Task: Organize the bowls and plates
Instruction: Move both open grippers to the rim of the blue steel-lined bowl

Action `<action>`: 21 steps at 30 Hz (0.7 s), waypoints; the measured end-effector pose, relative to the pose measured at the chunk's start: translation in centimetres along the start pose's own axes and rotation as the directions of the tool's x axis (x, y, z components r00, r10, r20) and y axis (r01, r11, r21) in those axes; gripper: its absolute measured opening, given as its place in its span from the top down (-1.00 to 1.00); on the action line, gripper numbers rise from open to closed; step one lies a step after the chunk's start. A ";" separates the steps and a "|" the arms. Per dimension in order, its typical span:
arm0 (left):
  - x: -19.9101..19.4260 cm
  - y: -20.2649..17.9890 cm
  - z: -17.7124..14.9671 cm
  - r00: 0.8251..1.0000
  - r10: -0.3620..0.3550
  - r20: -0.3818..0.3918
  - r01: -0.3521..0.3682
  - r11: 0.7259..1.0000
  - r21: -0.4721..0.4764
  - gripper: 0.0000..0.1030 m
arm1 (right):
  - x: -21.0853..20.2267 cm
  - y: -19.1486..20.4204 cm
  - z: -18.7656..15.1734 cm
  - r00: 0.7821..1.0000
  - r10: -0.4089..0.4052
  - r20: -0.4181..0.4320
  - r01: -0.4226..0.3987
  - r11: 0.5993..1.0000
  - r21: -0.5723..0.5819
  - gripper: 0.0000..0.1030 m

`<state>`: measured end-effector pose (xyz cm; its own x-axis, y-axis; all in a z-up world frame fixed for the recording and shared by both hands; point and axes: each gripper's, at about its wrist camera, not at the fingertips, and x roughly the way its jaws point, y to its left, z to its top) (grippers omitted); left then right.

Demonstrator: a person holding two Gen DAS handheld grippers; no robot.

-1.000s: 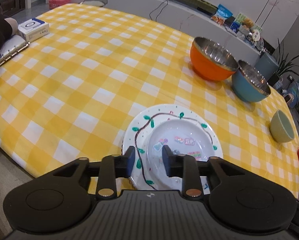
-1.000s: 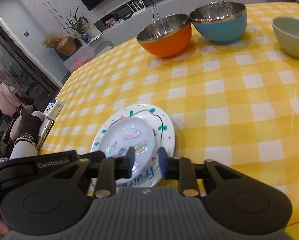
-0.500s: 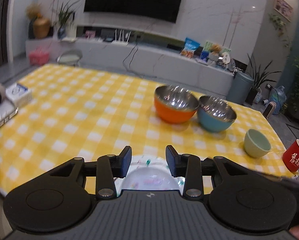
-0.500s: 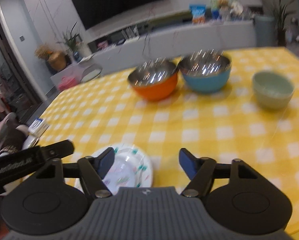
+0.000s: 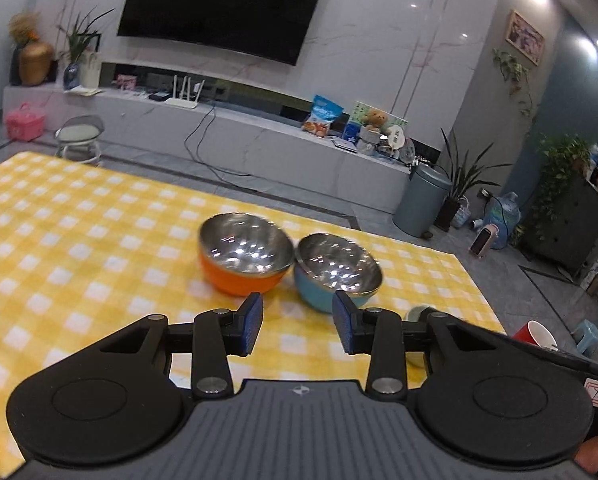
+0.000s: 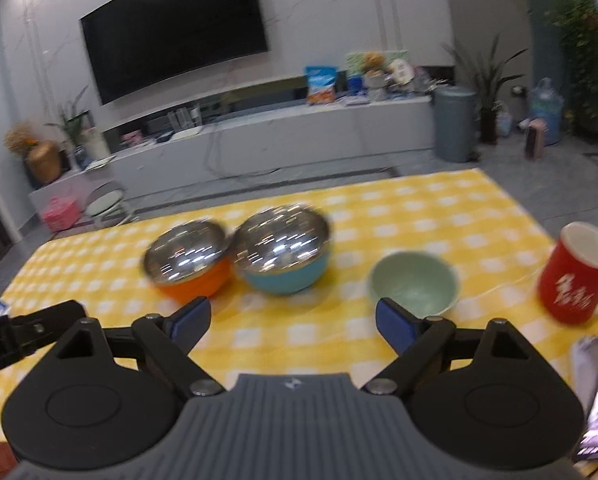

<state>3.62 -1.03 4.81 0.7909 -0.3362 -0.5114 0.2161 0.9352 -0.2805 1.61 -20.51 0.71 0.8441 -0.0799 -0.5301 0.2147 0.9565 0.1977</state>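
Now both grippers hang empty over the yellow checked tablecloth [image 6: 439, 208]

Left of the blue bowl [image 6: 285, 256] the orange bowl [image 6: 187, 262] touches its rim; right of it, apart, sit the green bowl [image 6: 415, 284] and red mug [image 6: 577, 276]. Left gripper [image 5: 298, 322] and right gripper [image 6: 293, 322] have just been opening, jaws apart, nothing between
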 end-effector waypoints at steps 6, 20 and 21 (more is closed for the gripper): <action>3.4 -2.5 -0.4 0.993 -0.095 -0.066 0.095 0.996 -0.002 -0.07 | 1.5 -4.2 0.1 0.998 -0.049 0.024 0.048 0.998 0.046 -0.71; 13.4 -6.9 -1.8 0.954 -0.195 -0.230 0.184 0.980 -0.070 -0.08 | 7.0 -11.0 0.1 0.986 -0.117 -0.116 0.144 0.954 0.262 -0.59; 14.0 -7.1 -1.9 0.952 -0.195 -0.234 0.183 0.981 -0.072 -0.08 | 7.5 -11.2 0.0 0.985 -0.116 -0.127 0.147 0.952 0.269 -0.55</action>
<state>12.07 -12.58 -1.88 0.5769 -0.5284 -0.6229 0.3153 0.8476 -0.4269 5.50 -31.84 -5.46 0.7439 -0.1544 -0.6502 0.4611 0.8228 0.3323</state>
